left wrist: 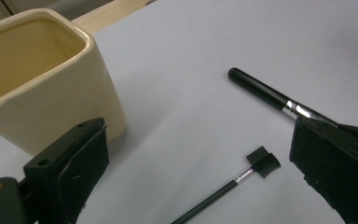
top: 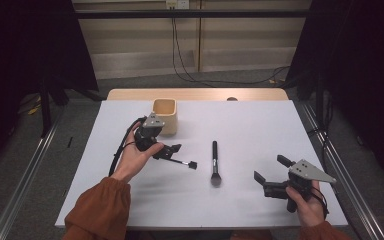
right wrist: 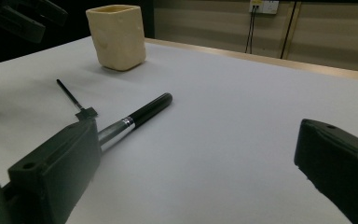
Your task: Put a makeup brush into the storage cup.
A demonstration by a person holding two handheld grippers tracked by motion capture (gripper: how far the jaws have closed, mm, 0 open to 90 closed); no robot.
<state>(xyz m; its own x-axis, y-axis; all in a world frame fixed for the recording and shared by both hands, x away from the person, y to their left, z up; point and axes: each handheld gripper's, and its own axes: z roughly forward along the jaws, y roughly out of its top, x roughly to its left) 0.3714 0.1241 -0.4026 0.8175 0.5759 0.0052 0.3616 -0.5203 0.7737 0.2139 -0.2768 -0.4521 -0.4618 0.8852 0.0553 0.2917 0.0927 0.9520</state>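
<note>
A cream square cup [top: 164,116] stands at the back left of the white table [top: 250,120]. A thick black makeup brush [top: 214,162] lies mid-table, its bristles toward me. A thin black brush with a small square head [top: 186,163] lies just left of it. My left gripper [top: 166,150] hovers open beside the cup, above the thin brush's handle. In the left gripper view the cup [left wrist: 42,79], thick brush [left wrist: 265,93] and thin brush [left wrist: 242,177] lie beyond the wide-apart jaws. My right gripper [top: 270,168] is open at the front right, pointing at the thick brush [right wrist: 140,114].
A wooden strip [top: 195,94] edges the table's far side. Cables [top: 180,55] hang from a wall socket behind. Metal rails [top: 25,175] run along the floor on both sides. In the right gripper view the cup [right wrist: 116,35] stands far left, below the left gripper [right wrist: 23,16].
</note>
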